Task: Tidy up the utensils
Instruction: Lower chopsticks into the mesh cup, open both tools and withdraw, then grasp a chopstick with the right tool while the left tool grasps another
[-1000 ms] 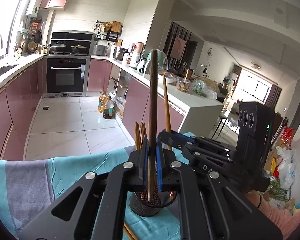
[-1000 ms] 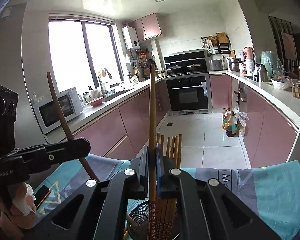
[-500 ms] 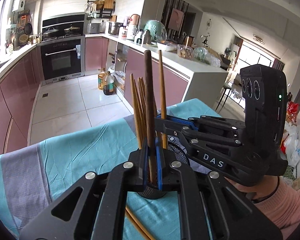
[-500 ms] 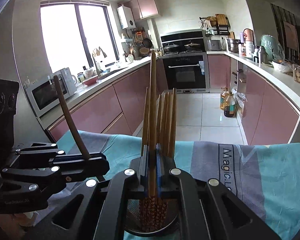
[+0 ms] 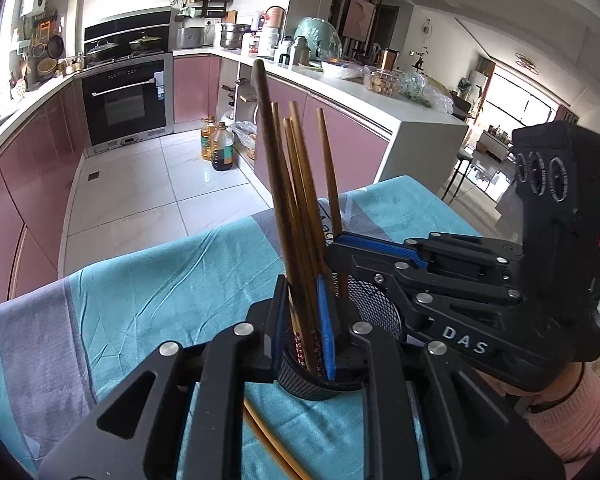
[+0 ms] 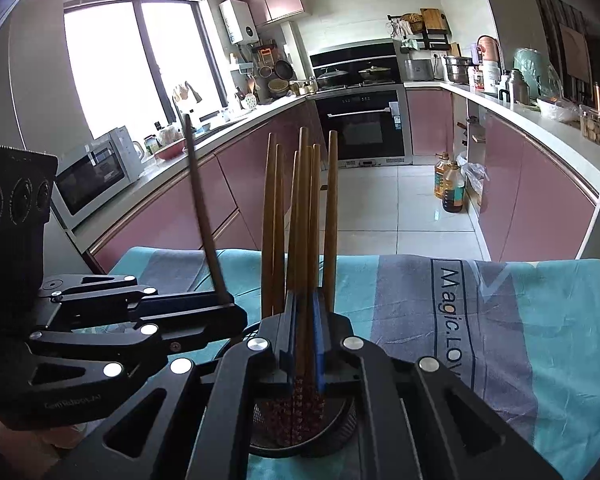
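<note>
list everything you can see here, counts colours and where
mesh holder: one, black, on the cloth under both grippers
light chopsticks: several, tan, upright in the holder
dark chopstick: one, dark brown, between the left fingers, lower end in the holder
loose chopstick: at least one, tan, flat on the cloth near the holder
cloth: one, teal and grey, covering the table
oven: one, black, built into the far cabinets
microwave: one, white, on the window-side counter
oil bottles: two, amber, on the floor
left gripper: black, blue pads, slightly apart around the dark chopstick
right gripper: black, blue pads, narrowly apart around a light chopstick
</note>
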